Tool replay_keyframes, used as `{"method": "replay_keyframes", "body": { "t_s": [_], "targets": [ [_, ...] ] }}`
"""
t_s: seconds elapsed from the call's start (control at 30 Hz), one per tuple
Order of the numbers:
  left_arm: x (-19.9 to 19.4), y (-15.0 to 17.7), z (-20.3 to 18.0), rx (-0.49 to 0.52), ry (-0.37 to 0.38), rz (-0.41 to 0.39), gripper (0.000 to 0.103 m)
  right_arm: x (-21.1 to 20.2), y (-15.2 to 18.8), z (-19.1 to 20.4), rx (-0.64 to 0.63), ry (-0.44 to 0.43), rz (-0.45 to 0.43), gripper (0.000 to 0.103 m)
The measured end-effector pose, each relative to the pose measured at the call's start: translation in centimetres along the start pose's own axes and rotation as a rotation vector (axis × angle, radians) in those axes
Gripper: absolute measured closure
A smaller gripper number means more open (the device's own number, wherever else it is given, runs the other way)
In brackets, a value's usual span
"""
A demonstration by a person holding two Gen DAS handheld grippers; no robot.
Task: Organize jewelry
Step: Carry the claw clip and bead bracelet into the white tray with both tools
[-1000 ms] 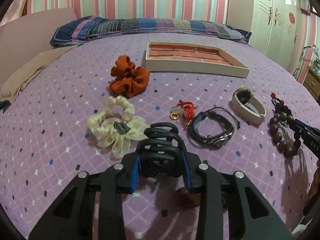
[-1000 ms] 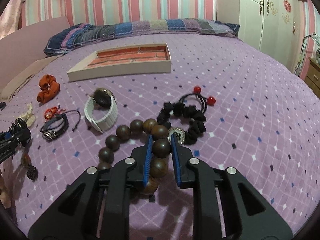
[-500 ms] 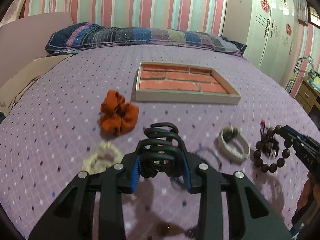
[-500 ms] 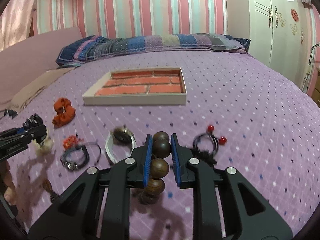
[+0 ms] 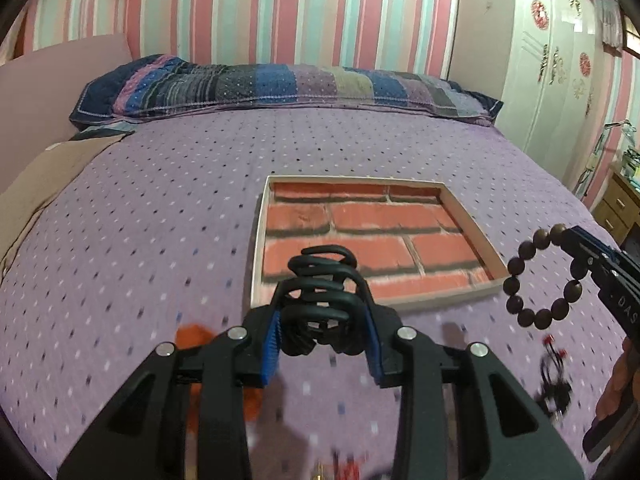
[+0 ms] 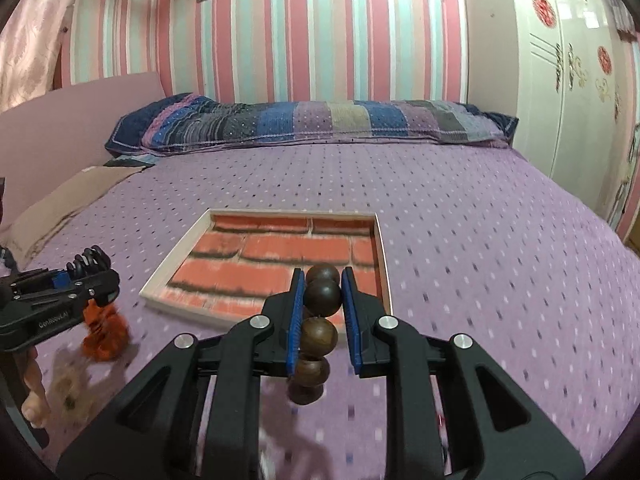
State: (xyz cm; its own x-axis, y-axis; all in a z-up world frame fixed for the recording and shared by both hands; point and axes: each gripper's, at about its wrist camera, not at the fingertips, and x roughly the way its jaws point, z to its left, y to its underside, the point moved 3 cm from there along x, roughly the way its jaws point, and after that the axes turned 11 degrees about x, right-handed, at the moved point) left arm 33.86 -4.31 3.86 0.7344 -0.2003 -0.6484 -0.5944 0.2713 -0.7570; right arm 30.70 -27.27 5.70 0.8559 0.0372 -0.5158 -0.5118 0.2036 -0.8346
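Note:
My left gripper [image 5: 323, 312] is shut on a black claw hair clip [image 5: 320, 280] and holds it in the air just short of the near edge of the tray [image 5: 256, 248], a shallow white-rimmed box with a red brick-pattern floor. My right gripper [image 6: 322, 300] is shut on a brown wooden bead bracelet [image 6: 320, 320] that hangs from its jaws, above the tray's [image 6: 384, 256] near right corner. The bracelet [image 5: 536, 280] also shows hanging at the right of the left wrist view, and the left gripper [image 6: 86, 268] with the clip shows at the left of the right wrist view.
An orange scrunchie [image 6: 105, 336] and a cream scrunchie [image 6: 68, 394] lie on the purple bedspread below the left gripper. A black hair tie with red beads [image 5: 554, 376] lies at the right. A striped pillow [image 5: 280, 84] and a white wardrobe [image 5: 552, 60] stand beyond.
Both grippers have lifted off the bedspread with their items and moved forward toward the tray. The other jewelry has dropped out of view below.

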Motion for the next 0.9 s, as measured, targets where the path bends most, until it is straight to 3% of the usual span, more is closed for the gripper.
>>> {"method": "replay_keyframes", "body": {
  "t_s": [0.43,0.67,0.9],
  "targets": [
    [15.6,-6.8,1.2,-0.040,0.022,0.191,0.068,16.6,-4.6,-0.2,-0.012,0.068,0.112,0.083],
    [22.3,-8.6,2.0,-0.051,0.008,0.274,0.068,22.8,-6.5,-1.3,-0.010,0.125,0.181,0.083],
    [26.9,-9.3,2.9,-0.027,-0.020,0.339,0.068,27.7,-6.6,-2.9,0.024,0.169,0.324,0.083]
  ]
}}
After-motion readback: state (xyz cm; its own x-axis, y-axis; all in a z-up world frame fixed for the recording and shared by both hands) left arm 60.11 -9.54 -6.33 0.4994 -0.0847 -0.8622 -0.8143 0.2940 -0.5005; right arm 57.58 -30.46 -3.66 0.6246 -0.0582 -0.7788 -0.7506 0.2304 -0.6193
